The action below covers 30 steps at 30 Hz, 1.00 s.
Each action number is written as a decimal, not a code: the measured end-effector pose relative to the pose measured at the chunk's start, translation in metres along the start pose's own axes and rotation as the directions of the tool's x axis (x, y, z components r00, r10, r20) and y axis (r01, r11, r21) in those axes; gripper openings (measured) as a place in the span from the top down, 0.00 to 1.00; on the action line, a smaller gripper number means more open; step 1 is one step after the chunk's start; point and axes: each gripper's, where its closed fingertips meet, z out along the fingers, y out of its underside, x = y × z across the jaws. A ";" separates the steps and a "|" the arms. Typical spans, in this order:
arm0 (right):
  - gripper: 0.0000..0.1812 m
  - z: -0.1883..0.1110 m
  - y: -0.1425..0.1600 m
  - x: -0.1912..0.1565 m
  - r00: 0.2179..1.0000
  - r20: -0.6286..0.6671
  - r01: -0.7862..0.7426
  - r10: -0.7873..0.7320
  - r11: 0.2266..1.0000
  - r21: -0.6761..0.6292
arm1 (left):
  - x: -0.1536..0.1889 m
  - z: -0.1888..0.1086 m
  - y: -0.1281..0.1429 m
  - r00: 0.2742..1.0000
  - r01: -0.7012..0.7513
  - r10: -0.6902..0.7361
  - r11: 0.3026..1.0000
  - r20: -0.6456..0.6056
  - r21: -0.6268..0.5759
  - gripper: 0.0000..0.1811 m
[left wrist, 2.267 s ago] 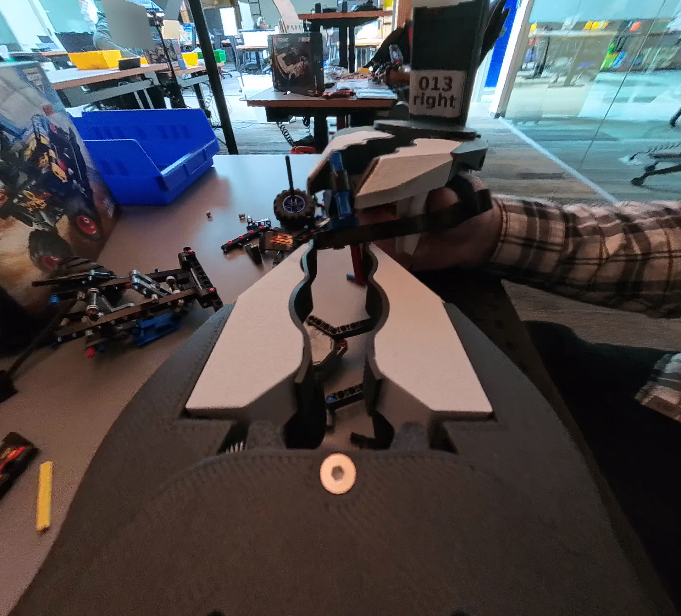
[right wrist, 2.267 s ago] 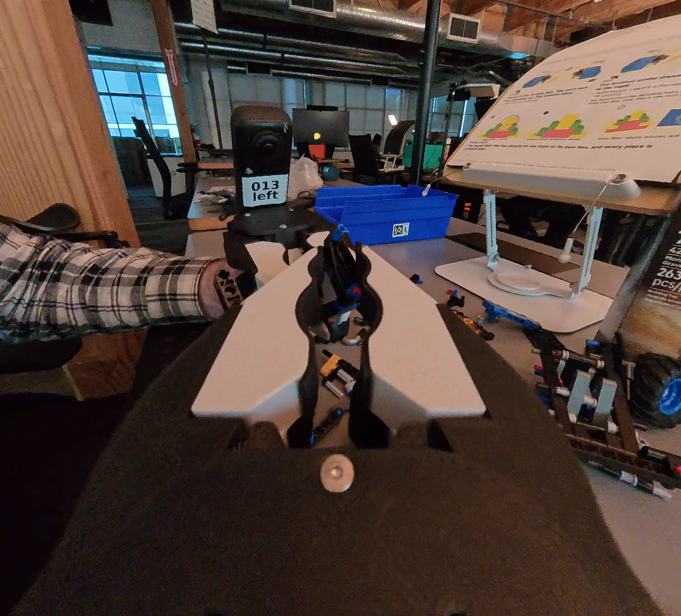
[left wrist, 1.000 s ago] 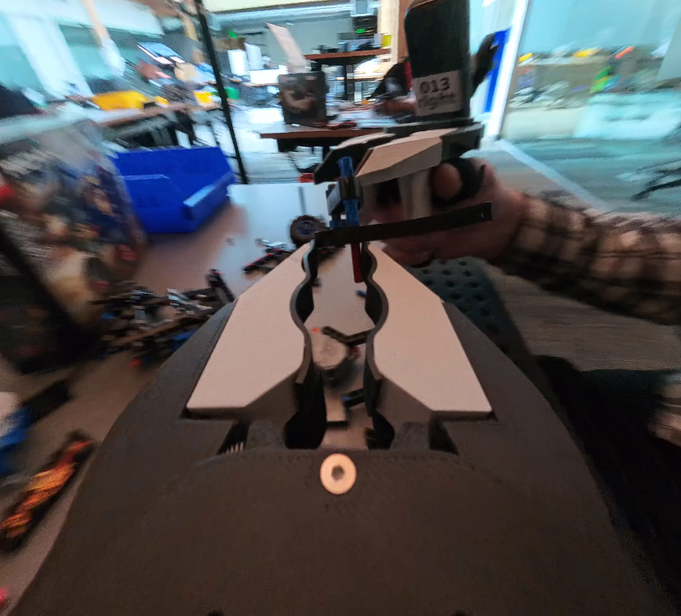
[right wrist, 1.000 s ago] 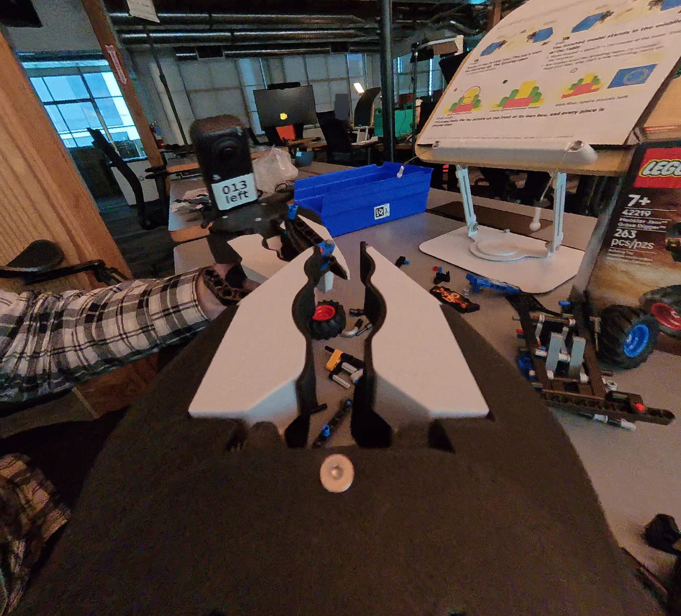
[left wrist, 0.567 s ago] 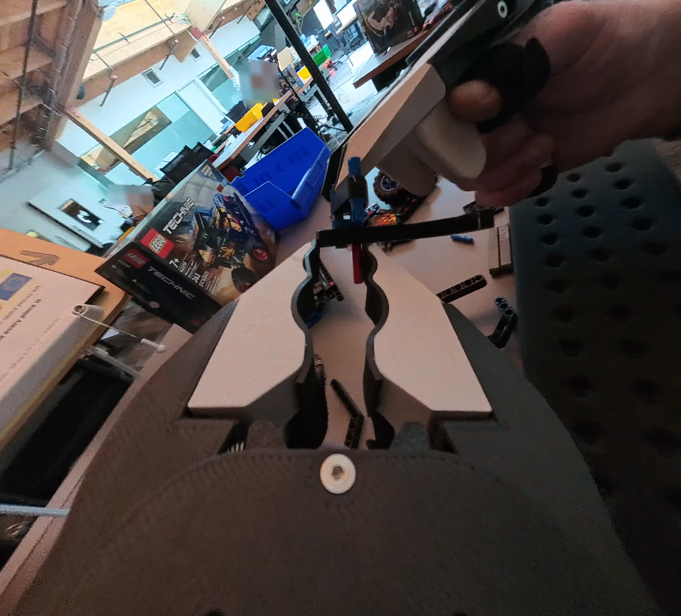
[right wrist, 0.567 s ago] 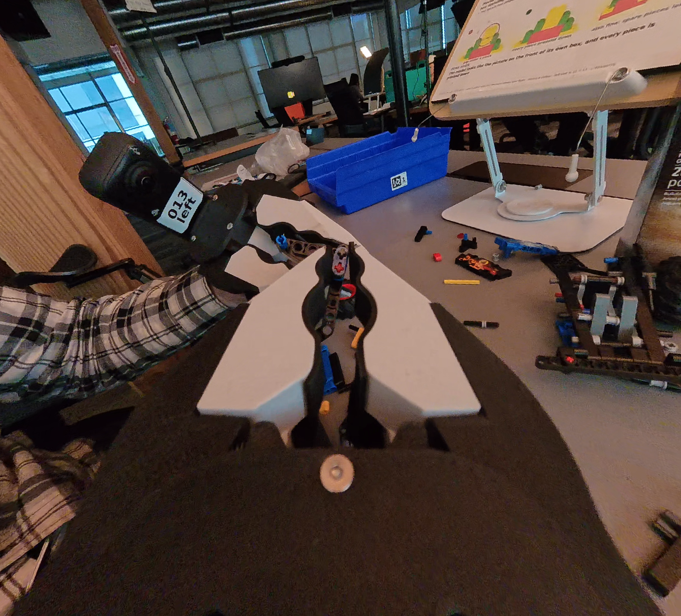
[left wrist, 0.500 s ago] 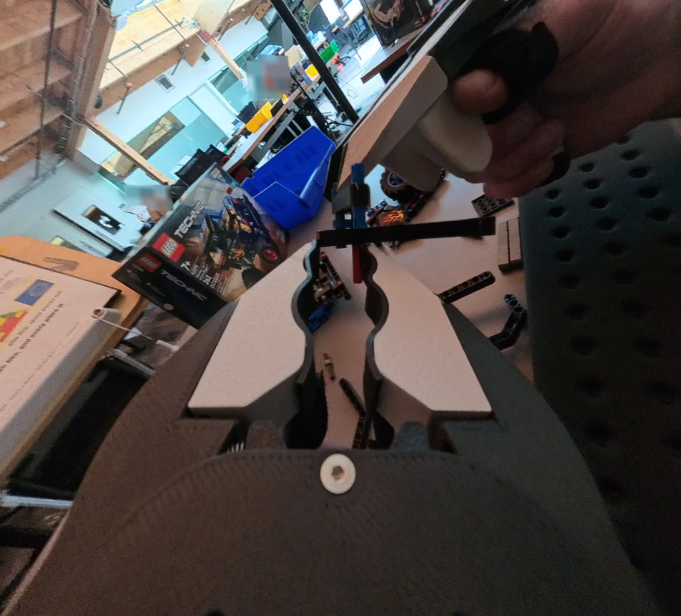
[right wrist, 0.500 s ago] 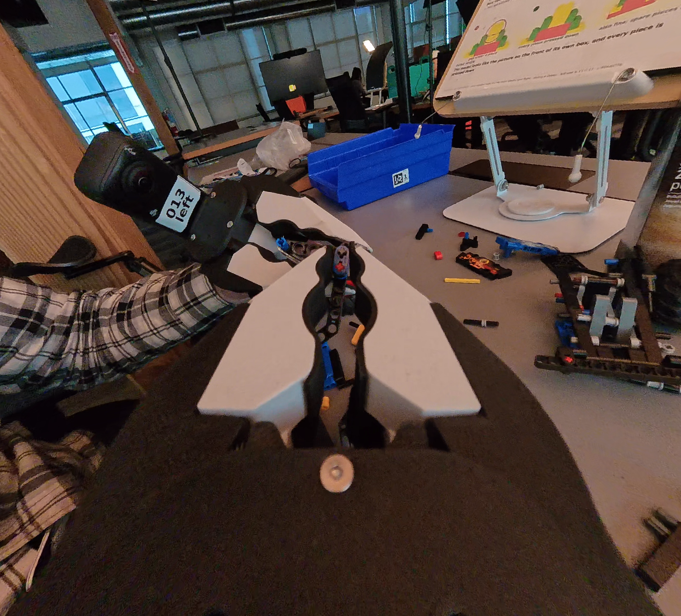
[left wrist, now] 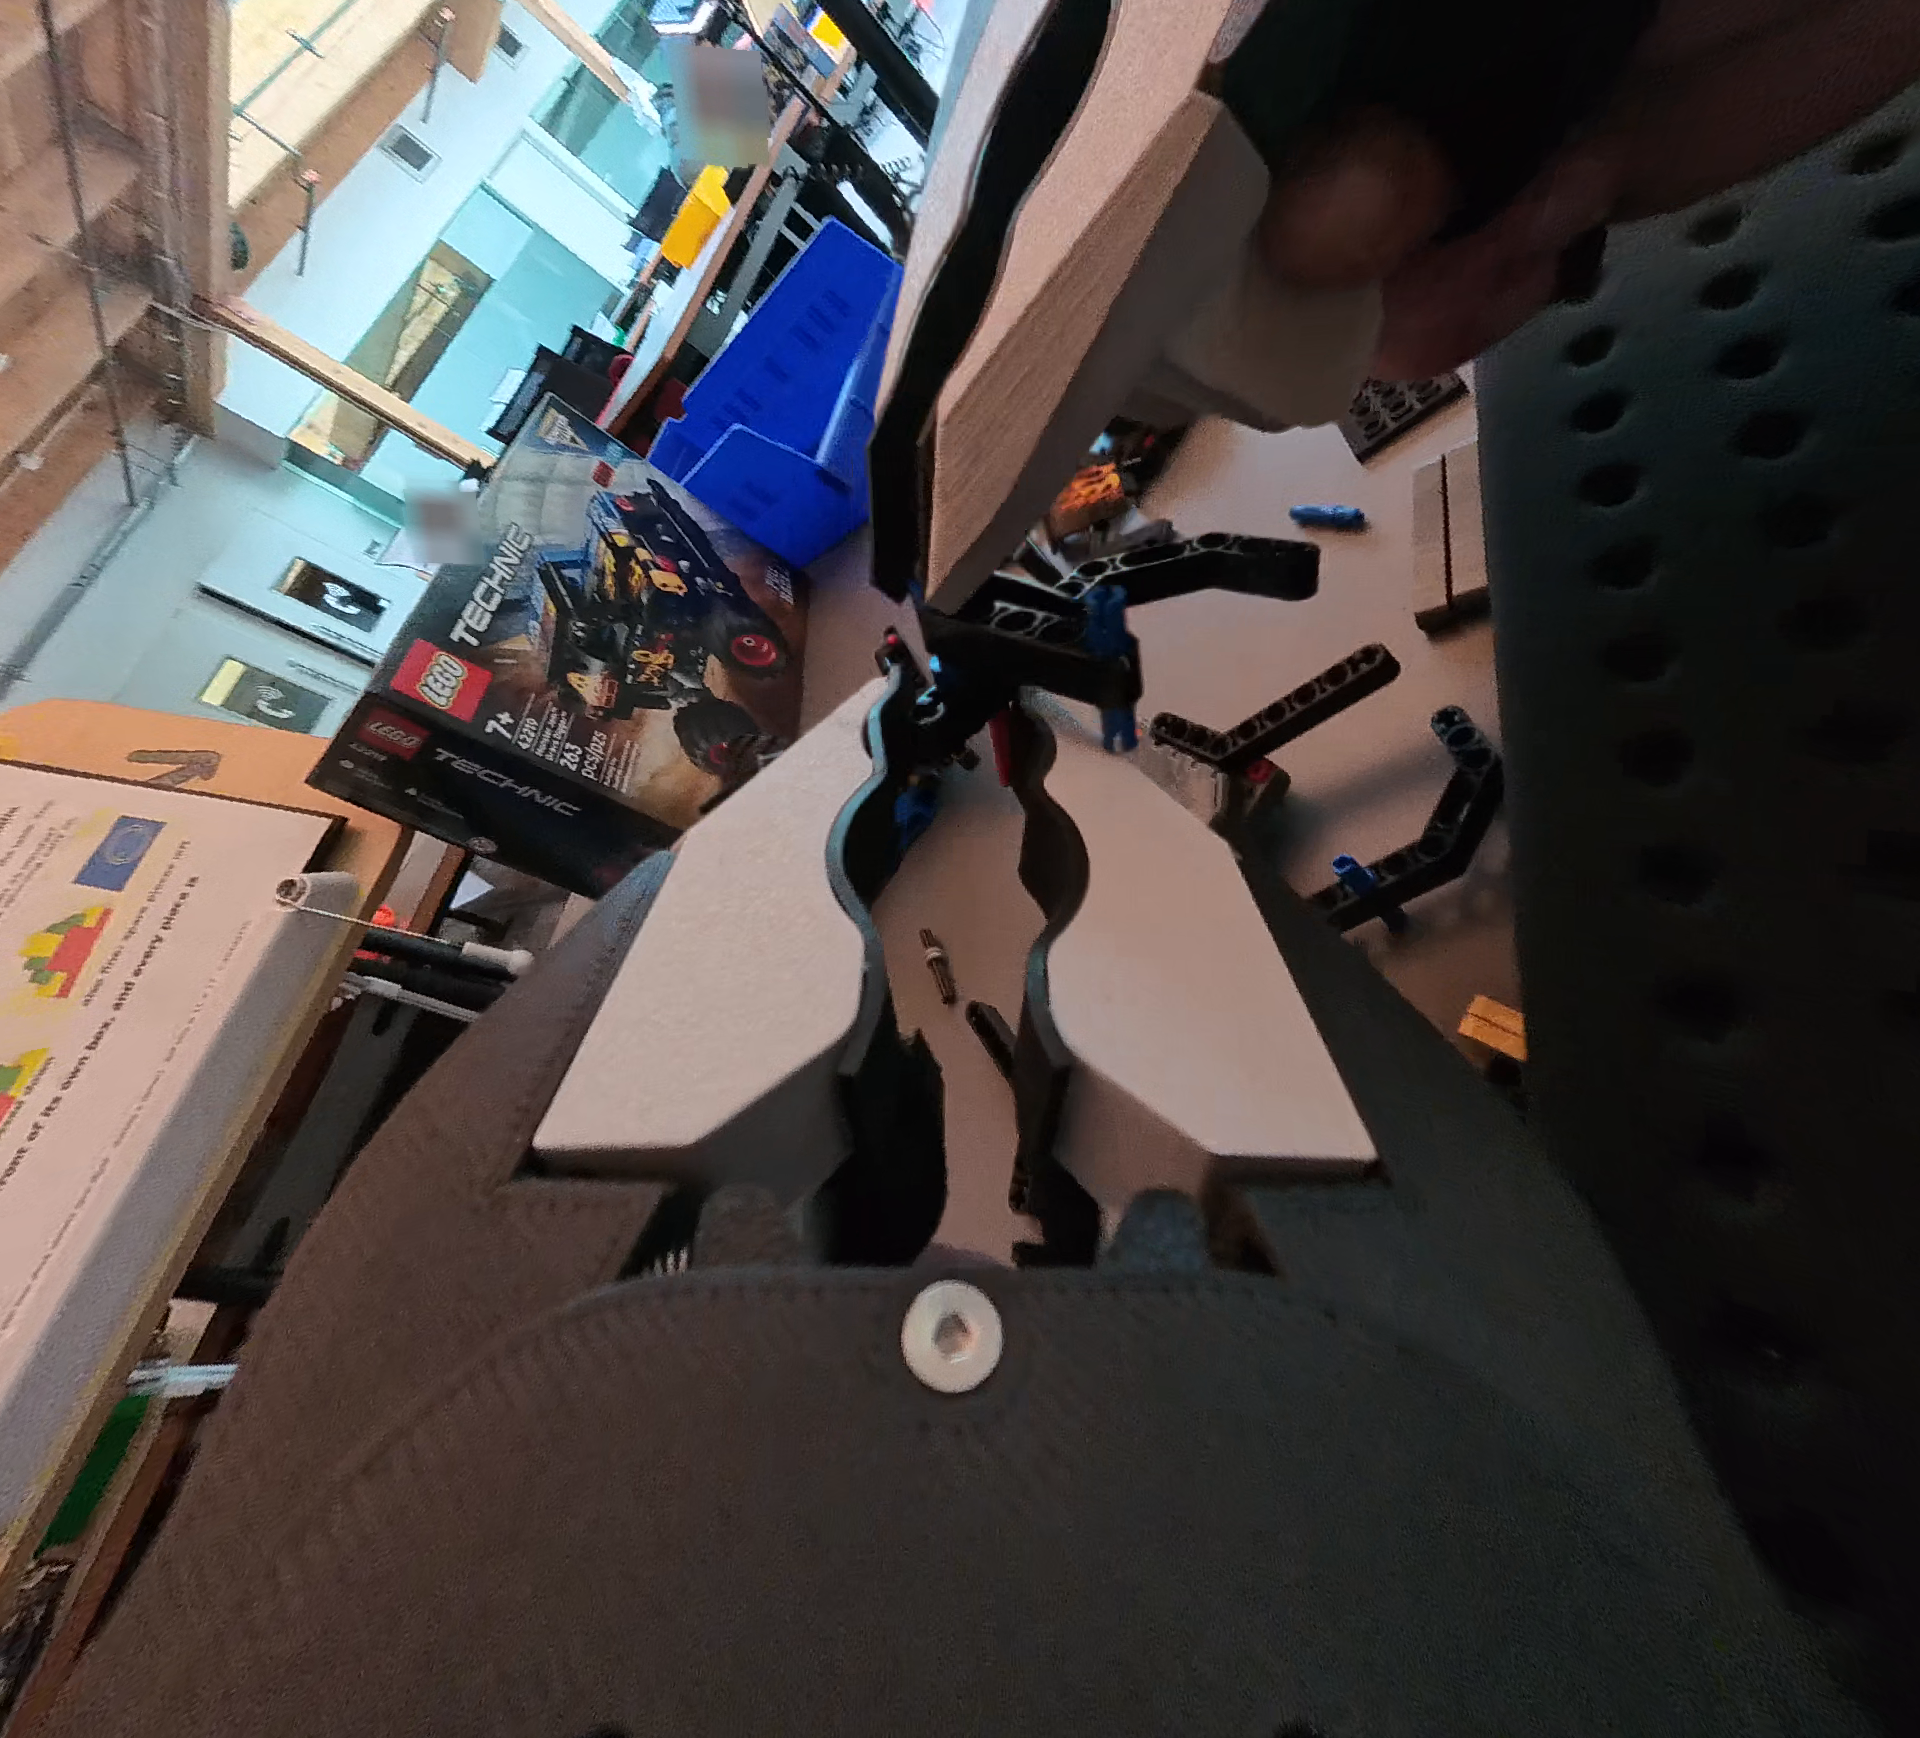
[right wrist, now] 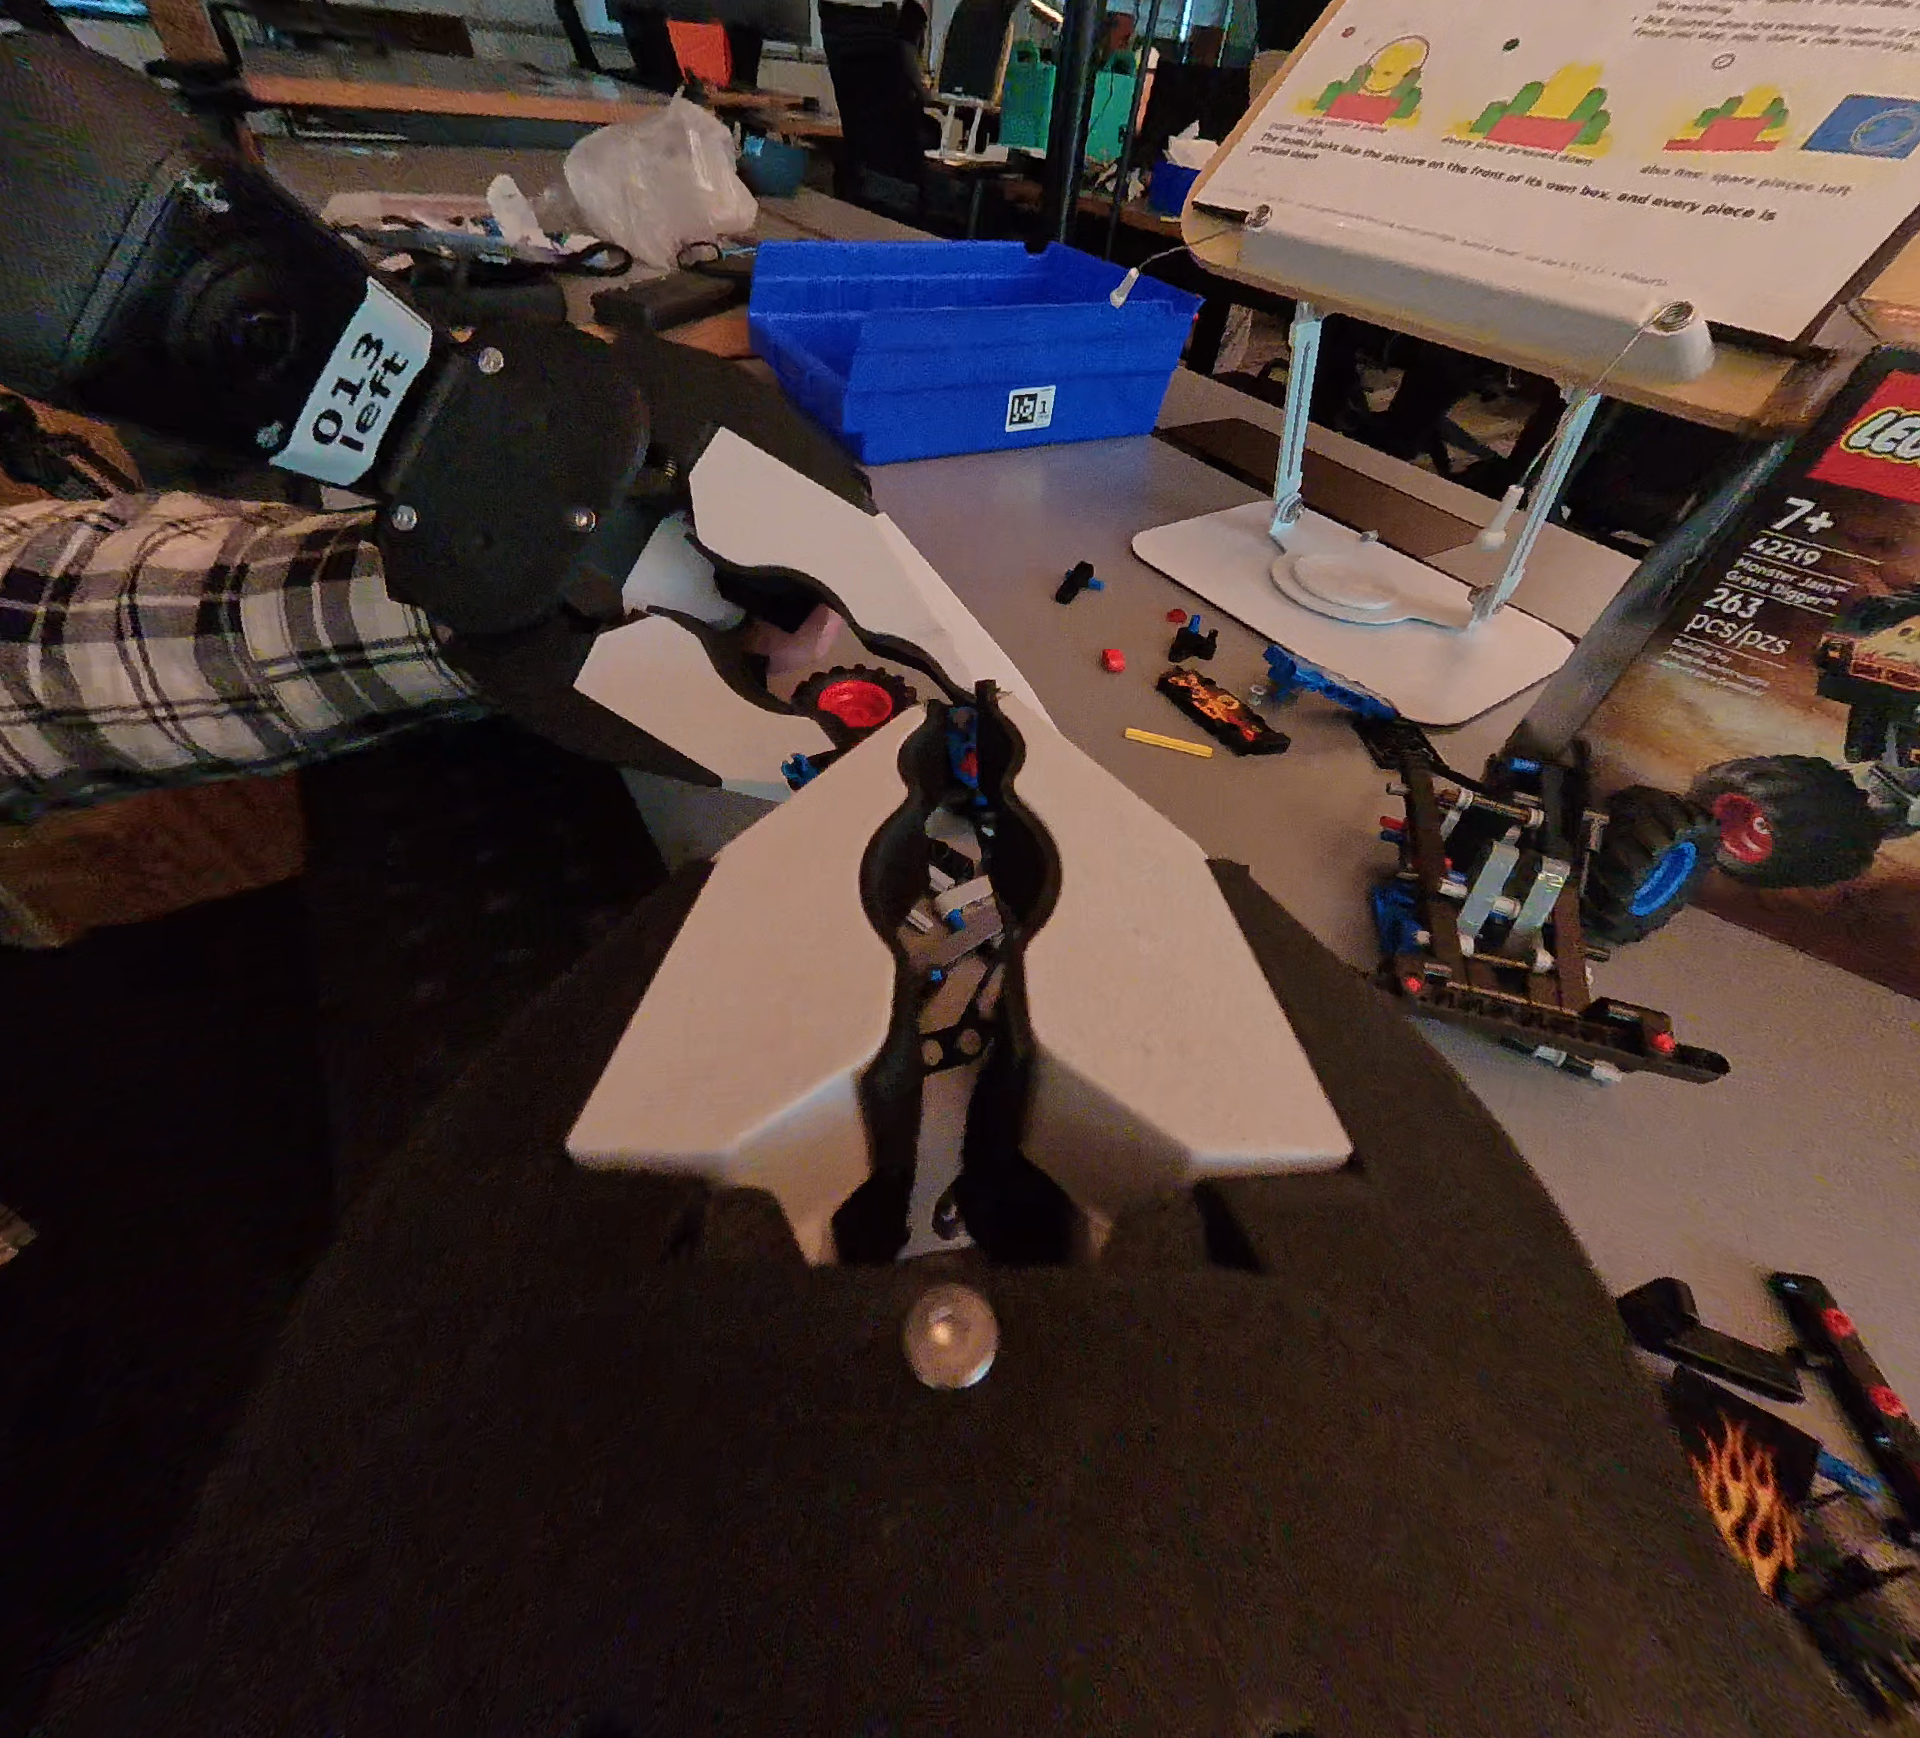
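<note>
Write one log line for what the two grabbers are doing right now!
left gripper: shut on black beam piece | right gripper: shut on same piece | both meet above grey table | near: chassis build, blue bin

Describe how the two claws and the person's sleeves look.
Each claw, left claw and right claw, has two pale, flat, wedge-shaped fingers with wavy black inner edges, set in a dark textured body with a silver screw. The left one carries a black camera with a white label. The sleeve is black-and-white plaid.
</note>
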 end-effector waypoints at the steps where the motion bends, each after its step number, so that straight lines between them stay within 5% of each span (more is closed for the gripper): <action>1: 1.00 -0.004 -0.007 -0.001 1.000 0.012 -0.006 0.005 0.999 0.043 | 0.008 0.003 0.010 0.999 -0.014 0.011 0.999 -0.046 -0.053 0.98; 3: 1.00 -0.025 -0.038 0.010 0.996 0.033 -0.082 0.077 0.978 0.194 | 0.023 0.010 0.031 0.994 -0.069 0.056 0.988 -0.097 -0.137 0.98; 5: 1.00 -0.026 -0.024 0.023 1.000 -0.016 0.012 -0.012 0.998 0.055 | 0.012 0.007 0.007 0.998 -0.016 0.014 0.999 -0.059 -0.042 0.98; 8: 1.00 -0.019 0.024 0.024 0.997 0.044 0.064 -0.057 0.983 -0.172 | 0.011 0.012 0.018 0.998 0.003 -0.008 0.997 -0.064 -0.078 0.98; 9: 0.90 -0.019 0.033 0.024 0.995 0.039 0.097 -0.091 0.973 -0.208 | 0.010 0.012 0.016 0.999 -0.005 0.001 0.997 -0.054 -0.072 0.98; 17: 0.92 -0.012 0.052 0.019 0.910 0.069 0.410 -0.408 0.869 -0.277 | 0.021 0.017 0.020 0.988 -0.147 0.140 0.984 -0.071 -0.101 0.97; 22: 0.96 -0.009 0.064 0.013 0.776 0.197 0.628 -0.599 0.706 -0.327 | 0.024 0.020 0.025 0.974 -0.224 0.217 0.964 -0.064 -0.141 0.98; 27: 0.98 -0.007 0.065 0.013 0.715 0.197 0.690 -0.671 0.629 -0.360 | 0.024 0.021 0.025 0.972 -0.233 0.226 0.959 -0.060 -0.161 0.98; 30: 0.98 -0.007 0.062 0.010 0.736 0.160 0.667 -0.658 0.665 -0.335 | 0.026 0.019 0.025 0.982 -0.180 0.171 0.972 -0.076 -0.150 0.98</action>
